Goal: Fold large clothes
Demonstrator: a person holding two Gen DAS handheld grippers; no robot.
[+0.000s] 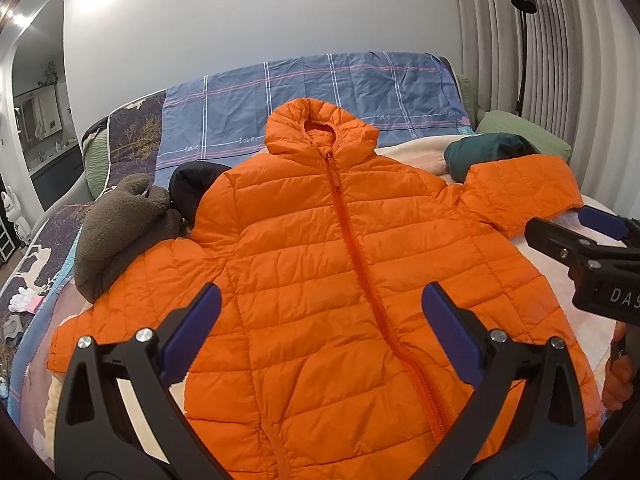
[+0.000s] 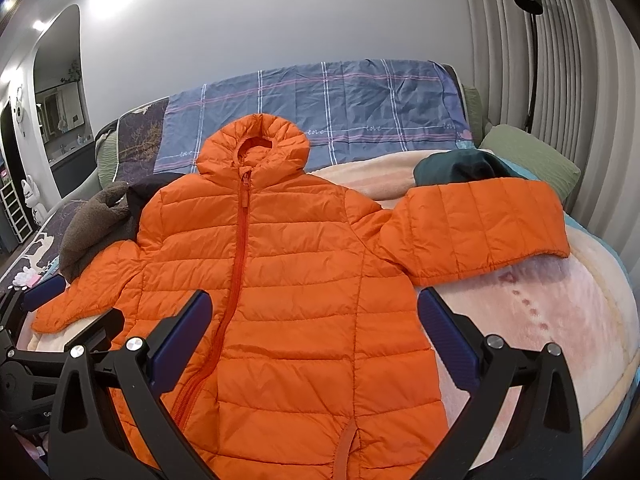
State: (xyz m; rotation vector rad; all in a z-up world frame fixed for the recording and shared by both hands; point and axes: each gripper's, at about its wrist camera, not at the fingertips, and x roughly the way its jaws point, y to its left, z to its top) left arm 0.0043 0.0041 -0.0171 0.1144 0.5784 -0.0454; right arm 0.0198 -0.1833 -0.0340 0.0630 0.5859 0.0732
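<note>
An orange quilted hooded jacket [image 1: 320,264] lies flat and face up on the bed, zipped shut, hood toward the headboard, both sleeves spread outward. It also shows in the right wrist view [image 2: 296,280]. My left gripper [image 1: 320,332] is open and empty, held above the jacket's lower front. My right gripper [image 2: 314,336] is open and empty above the jacket's lower right side; it appears at the right edge of the left wrist view [image 1: 592,248]. The jacket's right sleeve [image 2: 480,228] stretches over the blanket.
A brown fleece garment [image 1: 120,232] and a dark garment [image 1: 192,188] lie by the left sleeve. A dark green garment [image 2: 460,168] and a green pillow [image 2: 532,156] sit at the far right. A pink blanket [image 2: 540,312] covers the bed. A black floor lamp [image 2: 530,40] stands by the wall.
</note>
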